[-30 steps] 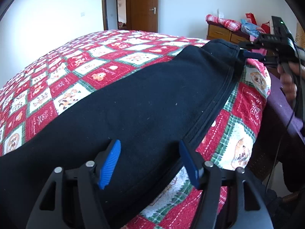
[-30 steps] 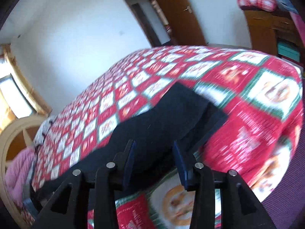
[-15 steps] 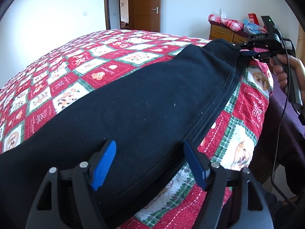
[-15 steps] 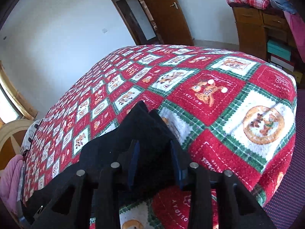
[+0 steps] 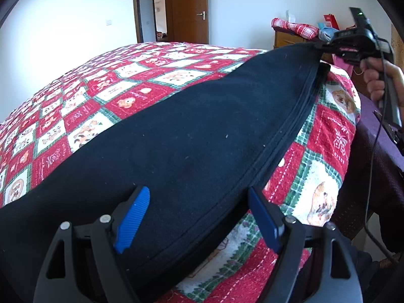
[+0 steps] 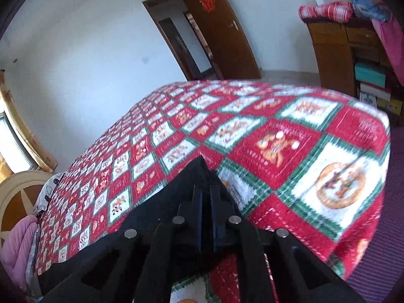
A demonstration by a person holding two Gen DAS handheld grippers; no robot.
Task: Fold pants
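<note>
Black pants [image 5: 192, 136] lie stretched along the near edge of a bed with a red, white and green patchwork quilt [image 5: 141, 75]. My left gripper [image 5: 197, 214] is open, its blue pads either side of the pants' near seam edge, low over the cloth. My right gripper [image 6: 205, 197] is shut on the far end of the pants [image 6: 151, 217] and lifts that corner into a peak above the quilt [image 6: 277, 139]. In the left wrist view the right gripper [image 5: 325, 46] pinches the pants' far corner, held by a hand [image 5: 378, 78].
A wooden dresser [image 6: 348, 45] with piled cloths stands right of the bed. A brown door [image 5: 189, 12] is at the back wall. A pink bundle [image 6: 17, 242] lies at the bed's far left. The bed's edge drops to a purple floor [image 6: 378, 260].
My right gripper closed on the pants' end and lifted it. The cloth is now pulled taut toward it. My left gripper stayed open over the near seam.
</note>
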